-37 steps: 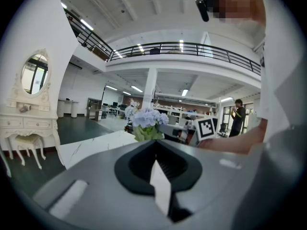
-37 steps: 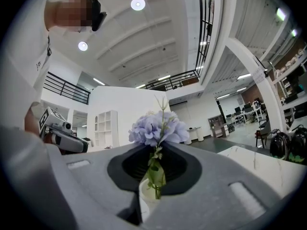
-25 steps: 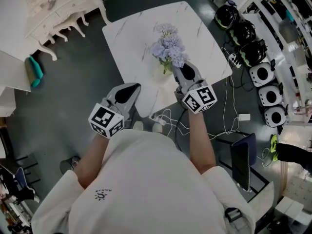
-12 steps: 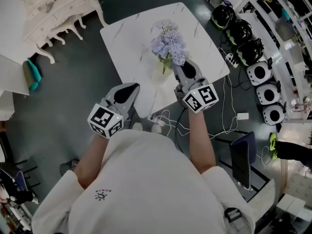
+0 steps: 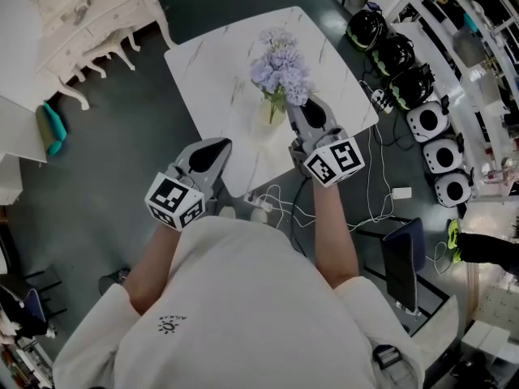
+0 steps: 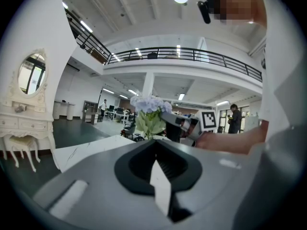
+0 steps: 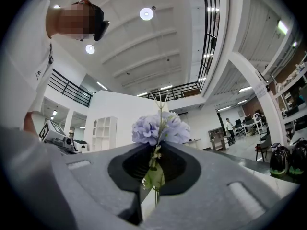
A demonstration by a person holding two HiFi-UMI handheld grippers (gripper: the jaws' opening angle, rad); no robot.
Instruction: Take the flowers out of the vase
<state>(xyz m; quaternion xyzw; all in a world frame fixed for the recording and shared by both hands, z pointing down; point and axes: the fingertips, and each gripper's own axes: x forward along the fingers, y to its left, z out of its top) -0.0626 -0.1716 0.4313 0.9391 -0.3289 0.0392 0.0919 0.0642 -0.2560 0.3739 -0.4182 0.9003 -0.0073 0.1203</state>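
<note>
A bunch of pale purple flowers with green leaves stands over the white marble table. My right gripper is shut on the stems just below the blooms. In the right gripper view a thin stem and leaf run up between the closed jaws to the flowers. My left gripper hangs shut with nothing in it at the table's near edge, left of the bunch. It looks across at the flowers and the right gripper. I cannot make out the clear vase under the stems.
Cables and a white plug lie on the dark floor just past the table's near edge. Black helmets and white round units line the right side. A white carved dresser stands at the upper left.
The right gripper has risen a little with the flowers in its jaws. The left gripper has stayed where it was.
</note>
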